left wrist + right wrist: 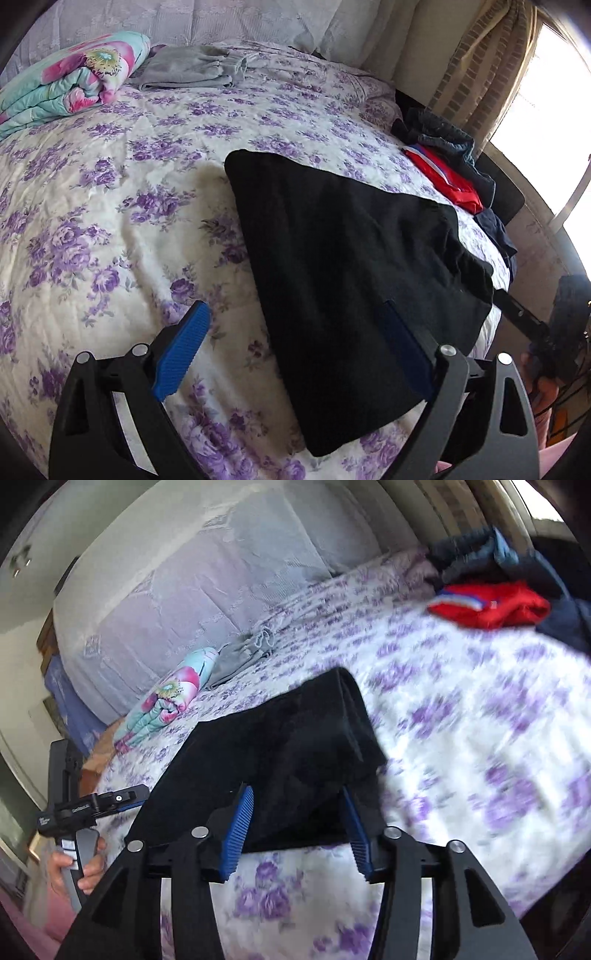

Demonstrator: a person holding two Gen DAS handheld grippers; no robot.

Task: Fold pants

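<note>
Black pants (332, 258) lie folded into a flat rectangle on the floral bed sheet (110, 206). My left gripper (295, 343) is open, its jaws wide apart above the pants' near left edge, with one blue pad over the sheet and the other over the black cloth. In the right wrist view the pants (280, 760) lie just ahead of my right gripper (297, 812), which is open, its blue pads on either side of the near edge. The left gripper's body (81, 808) shows there at the left, held by a hand.
A rolled floral quilt (62, 85) and folded grey clothes (188, 70) lie at the head of the bed. A pile of red and dark clothes (450, 162) sits at the bed's right edge. A padded headboard (184, 590) and a curtained window (517, 92) stand beyond.
</note>
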